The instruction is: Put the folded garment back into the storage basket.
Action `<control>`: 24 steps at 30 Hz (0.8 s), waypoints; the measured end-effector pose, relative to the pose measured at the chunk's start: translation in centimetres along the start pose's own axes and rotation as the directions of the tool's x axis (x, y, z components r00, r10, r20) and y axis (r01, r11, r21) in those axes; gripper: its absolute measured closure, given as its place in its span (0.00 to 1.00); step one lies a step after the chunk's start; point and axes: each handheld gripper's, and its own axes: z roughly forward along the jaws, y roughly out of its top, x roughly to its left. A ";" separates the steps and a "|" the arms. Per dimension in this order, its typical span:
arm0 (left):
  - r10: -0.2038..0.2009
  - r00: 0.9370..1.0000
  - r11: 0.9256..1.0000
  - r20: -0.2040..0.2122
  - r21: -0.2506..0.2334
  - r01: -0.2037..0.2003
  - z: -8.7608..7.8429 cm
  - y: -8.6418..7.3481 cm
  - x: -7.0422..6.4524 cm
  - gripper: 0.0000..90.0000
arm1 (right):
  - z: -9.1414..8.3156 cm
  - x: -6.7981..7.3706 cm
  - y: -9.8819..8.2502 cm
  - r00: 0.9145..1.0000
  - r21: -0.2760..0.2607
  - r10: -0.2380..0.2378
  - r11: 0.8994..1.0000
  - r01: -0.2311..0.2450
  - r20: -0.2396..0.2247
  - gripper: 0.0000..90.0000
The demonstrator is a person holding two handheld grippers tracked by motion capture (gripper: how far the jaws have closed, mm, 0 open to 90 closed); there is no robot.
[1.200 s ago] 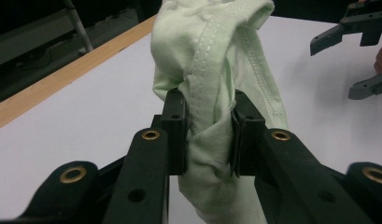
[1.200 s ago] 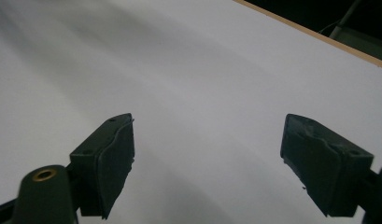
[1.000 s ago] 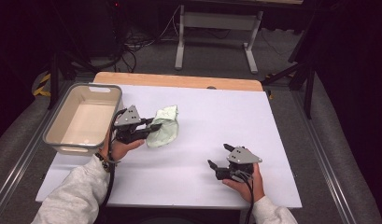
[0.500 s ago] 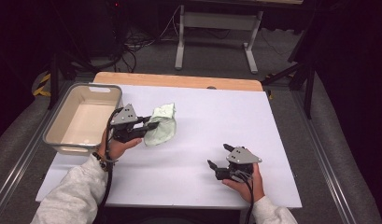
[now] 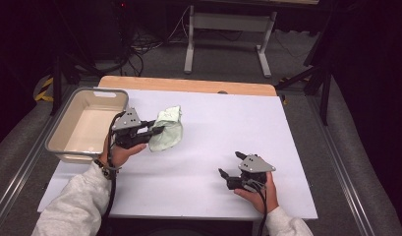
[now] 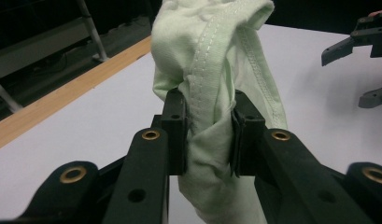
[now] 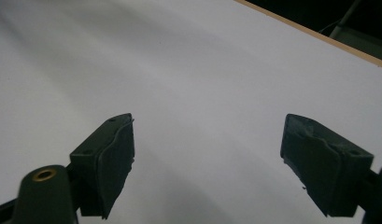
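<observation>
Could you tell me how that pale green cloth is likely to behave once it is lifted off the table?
Probably floppy: the pale green cloth bunches and folds between the left hand-held gripper pads. Likely light, since a pinch holds it. Its loose part may sag and drag.

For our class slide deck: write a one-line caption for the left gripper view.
Left gripper shut on a bunched pale green cloth above the white table.

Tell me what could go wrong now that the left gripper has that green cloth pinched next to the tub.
The left gripper is shut on a bunched fold of the green cloth, so the loose remainder may drag on the white table or snag the tub rim. The fold could also slip from the fingers. The right gripper, open and apart, cannot steady it.
</observation>
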 end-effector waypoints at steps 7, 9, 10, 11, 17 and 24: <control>-0.008 1.000 1.000 -0.011 -0.010 0.008 -0.5 0.0 0.4 0.80 | 0.0 0.0 0.0 1.000 0.000 0.000 1.000 0.000 -0.001 0.20; -0.009 1.000 1.000 -0.016 -0.011 0.009 -0.6 0.0 0.4 0.80 | 0.0 0.0 0.0 1.000 0.001 0.000 1.000 0.000 -0.001 0.20; -0.011 1.000 1.000 -0.016 -0.012 0.011 -0.6 0.0 0.5 0.80 | 0.0 0.0 0.0 1.000 0.001 0.000 1.000 0.000 -0.001 0.20; -0.011 1.000 1.000 -0.017 -0.013 0.011 -0.7 0.0 0.5 0.80 | 0.0 0.0 0.0 1.000 0.004 0.001 1.000 -0.001 -0.002 0.20; -0.017 1.000 1.000 -0.026 -0.017 0.016 -0.9 0.0 0.8 0.80 | 0.0 0.0 0.0 1.000 0.003 -0.001 1.000 0.001 -0.002 0.20; -0.019 0.999 0.999 -0.033 -0.029 0.018 -1.5 0.2 1.0 0.80 | 0.0 0.0 0.0 1.000 0.004 0.001 1.000 -0.001 -0.002 0.20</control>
